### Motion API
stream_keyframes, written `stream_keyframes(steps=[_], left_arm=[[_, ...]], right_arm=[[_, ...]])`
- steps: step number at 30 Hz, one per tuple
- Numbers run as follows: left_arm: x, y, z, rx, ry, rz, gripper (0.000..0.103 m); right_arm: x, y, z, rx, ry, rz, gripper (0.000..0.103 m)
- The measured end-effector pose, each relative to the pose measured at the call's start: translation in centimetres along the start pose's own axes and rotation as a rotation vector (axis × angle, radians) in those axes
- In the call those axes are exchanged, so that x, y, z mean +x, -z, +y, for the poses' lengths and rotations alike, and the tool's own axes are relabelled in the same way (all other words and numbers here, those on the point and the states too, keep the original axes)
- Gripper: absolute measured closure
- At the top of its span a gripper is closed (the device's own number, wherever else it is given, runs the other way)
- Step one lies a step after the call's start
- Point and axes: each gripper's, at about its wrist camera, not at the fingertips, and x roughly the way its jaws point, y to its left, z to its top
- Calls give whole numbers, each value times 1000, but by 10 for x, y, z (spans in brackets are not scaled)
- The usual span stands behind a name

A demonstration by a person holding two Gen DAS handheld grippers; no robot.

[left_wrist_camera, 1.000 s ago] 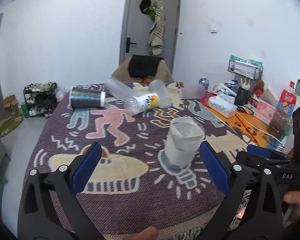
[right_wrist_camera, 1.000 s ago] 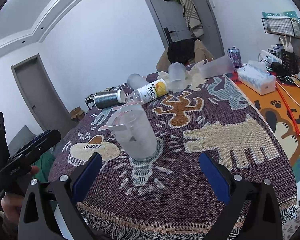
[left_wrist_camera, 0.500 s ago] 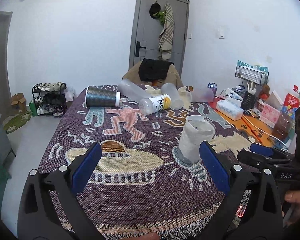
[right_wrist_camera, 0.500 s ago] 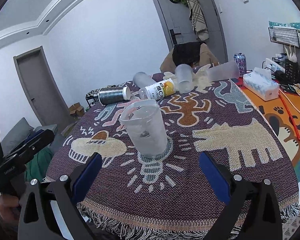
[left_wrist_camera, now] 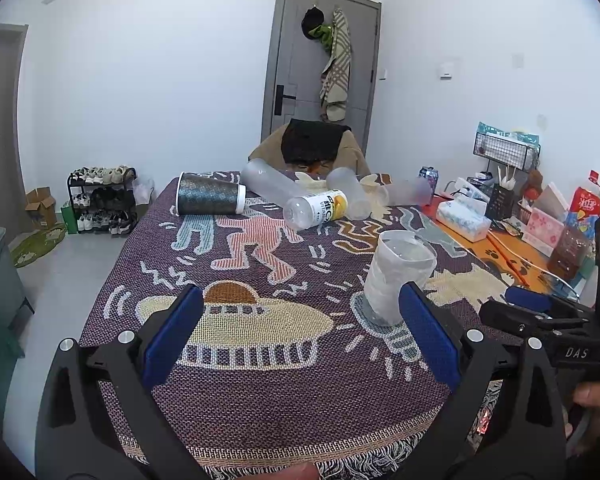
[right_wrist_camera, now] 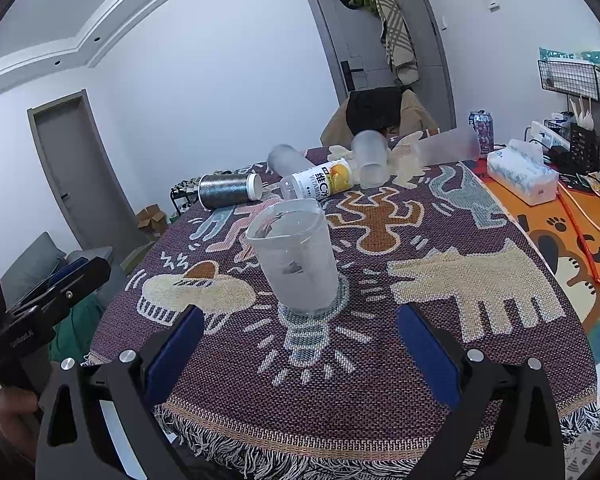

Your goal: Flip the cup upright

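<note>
Both tongs have pulled back from the table since a moment ago, so the clear cup (right_wrist_camera: pixel 296 256) looks farther away and more of the blanket's fringe shows. The cup stands upright, mouth up, on the light bulb picture woven into the purple blanket (right_wrist_camera: pixel 380 360), and nothing touches it. The right tongs (right_wrist_camera: pixel 300 354) are wide open and hold nothing; the cup sits just past their blue tips. The left tongs (left_wrist_camera: pixel 300 340) are wide open too and hold nothing, and the cup (left_wrist_camera: pixel 398 276) peeks out behind their right tip. A bottle (right_wrist_camera: pixel 320 184) lies on its side with "VITAMIN" on its label. The left view shows "DAS" on the other tongs, a shoe rack (left_wrist_camera: pixel 100 200) and a red snack bag (left_wrist_camera: pixel 586 206). Only the right view shows a second grey door (right_wrist_camera: pixel 80 168) and paw prints on the orange mat (right_wrist_camera: pixel 556 232)
</note>
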Motion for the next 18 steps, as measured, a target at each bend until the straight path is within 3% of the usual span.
stream_keyframes(steps=[18], left_arm=[[1,2,-2,-4,8,2,6]], right_arm=[[-6,-1,-4,6,12,-13,7]])
